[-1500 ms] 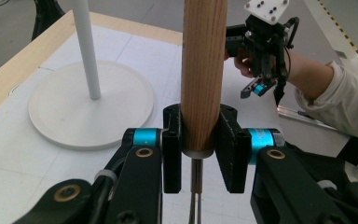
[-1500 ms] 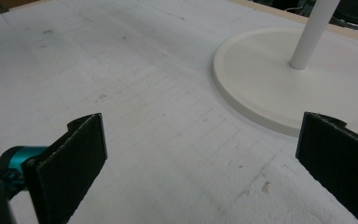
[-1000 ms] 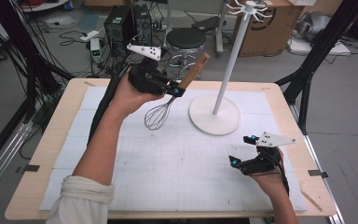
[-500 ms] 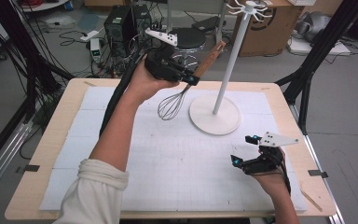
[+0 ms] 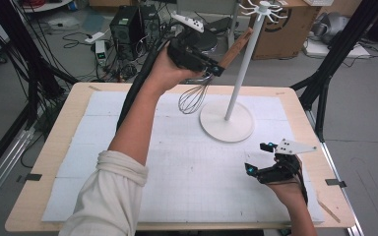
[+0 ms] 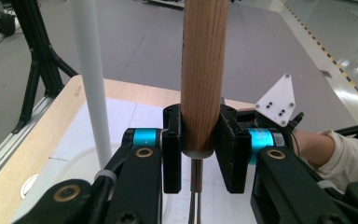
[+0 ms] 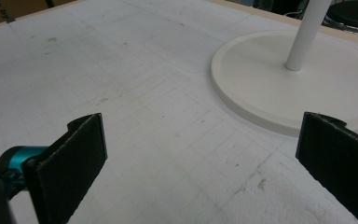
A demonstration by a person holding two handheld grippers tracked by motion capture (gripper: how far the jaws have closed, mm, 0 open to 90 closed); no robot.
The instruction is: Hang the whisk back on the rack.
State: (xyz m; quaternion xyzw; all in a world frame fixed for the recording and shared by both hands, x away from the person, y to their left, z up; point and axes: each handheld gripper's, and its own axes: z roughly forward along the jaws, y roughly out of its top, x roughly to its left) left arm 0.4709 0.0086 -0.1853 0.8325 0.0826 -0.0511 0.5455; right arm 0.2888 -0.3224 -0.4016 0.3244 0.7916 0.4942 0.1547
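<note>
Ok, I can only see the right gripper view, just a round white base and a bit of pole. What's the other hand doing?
Observer: The left gripper has its fingers shut on a whisk by its wooden handle, held in the air beside the pole.
Operator: Which way does the whisk point?
Observer: Its wire loops hang down over the white mat, and the handle tilts up toward the pole.
Operator: What's on top of the pole?
Observer: A ring of small white hooks. I can't see anything hanging on them.
</note>
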